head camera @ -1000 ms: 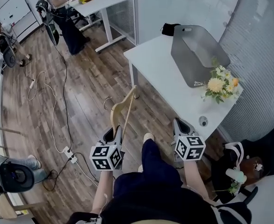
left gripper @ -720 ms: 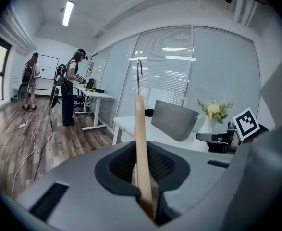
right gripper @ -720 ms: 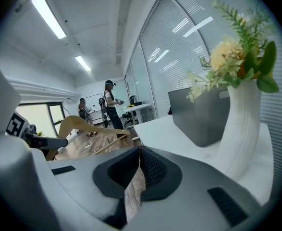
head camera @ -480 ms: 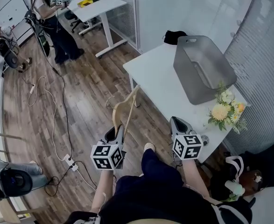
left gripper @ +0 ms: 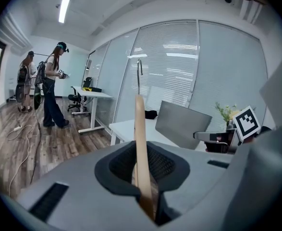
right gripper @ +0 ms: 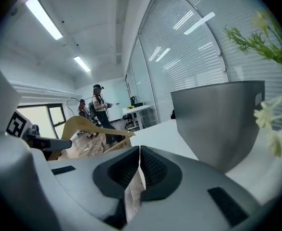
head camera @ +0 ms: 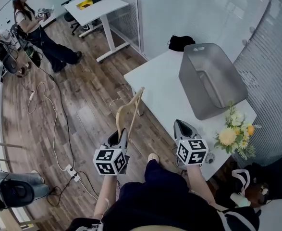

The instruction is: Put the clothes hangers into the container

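Note:
A light wooden clothes hanger [head camera: 129, 110] with a metal hook stands upright over the wood floor, and my left gripper [head camera: 120, 134] is shut on its lower part. In the left gripper view the hanger [left gripper: 140, 138] rises between the jaws, its hook pointing up. The grey container [head camera: 210, 78] lies tipped on the white table [head camera: 153, 81] ahead to the right, its opening facing up and right. My right gripper [head camera: 179, 124] hovers at the table's near edge, shut with nothing in it. From the right gripper view [right gripper: 140, 150] the container [right gripper: 217, 119] is close on the right and the hanger [right gripper: 90, 126] is to the left.
A bunch of flowers [head camera: 234, 137] stands at the table's near right corner. A black item [head camera: 179, 42] lies on the far corner. Cables and a power strip [head camera: 72, 171] trail over the floor at left. People [head camera: 32, 28] stand by a second desk [head camera: 90, 6] at the back.
Both grippers and the hanger have moved closer to the table. The flowers have slid toward the lower right of the view. The person in the background has walked to the left.

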`<state>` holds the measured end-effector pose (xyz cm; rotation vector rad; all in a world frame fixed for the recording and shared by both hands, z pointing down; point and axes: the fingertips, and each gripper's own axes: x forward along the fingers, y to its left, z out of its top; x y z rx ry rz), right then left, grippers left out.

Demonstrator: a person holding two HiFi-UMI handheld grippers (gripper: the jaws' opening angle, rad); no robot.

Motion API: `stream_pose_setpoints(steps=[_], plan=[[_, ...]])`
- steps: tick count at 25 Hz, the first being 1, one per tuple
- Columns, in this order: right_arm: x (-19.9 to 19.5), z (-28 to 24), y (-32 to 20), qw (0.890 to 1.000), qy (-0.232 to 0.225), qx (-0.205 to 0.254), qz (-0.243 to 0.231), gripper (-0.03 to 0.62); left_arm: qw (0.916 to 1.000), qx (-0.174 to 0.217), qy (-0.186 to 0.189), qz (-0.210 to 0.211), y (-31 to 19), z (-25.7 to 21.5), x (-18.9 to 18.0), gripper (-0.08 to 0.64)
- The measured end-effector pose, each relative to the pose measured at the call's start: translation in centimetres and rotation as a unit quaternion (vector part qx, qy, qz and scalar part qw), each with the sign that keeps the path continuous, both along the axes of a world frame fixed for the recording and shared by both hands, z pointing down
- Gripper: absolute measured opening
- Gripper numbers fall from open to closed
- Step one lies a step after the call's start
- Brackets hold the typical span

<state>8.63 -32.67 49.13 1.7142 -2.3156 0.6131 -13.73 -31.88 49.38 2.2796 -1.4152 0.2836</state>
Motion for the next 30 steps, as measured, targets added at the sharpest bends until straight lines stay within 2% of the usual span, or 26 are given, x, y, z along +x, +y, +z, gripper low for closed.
stream_pose_setpoints(steps=[9,20,30], plan=[[1.8,0.6,-4.1,1.0,-0.011,0.005,0.024,0.029,0.999,0.011,-0.004,0.043,-5.9,-0.1,3.6,0.055],[3.7,1.4,-5.4,0.998,-0.017,0.006,0.058,0.029,0.9953,0.014,-0.005,0.096,-10.0,0.5,7.4,0.055],[6.0,1.7,-7.3,0.99,-0.018,0.001,0.138,0.029,0.9852,0.011,-0.012,0.171,-16.0,0.6,9.8,0.054]])
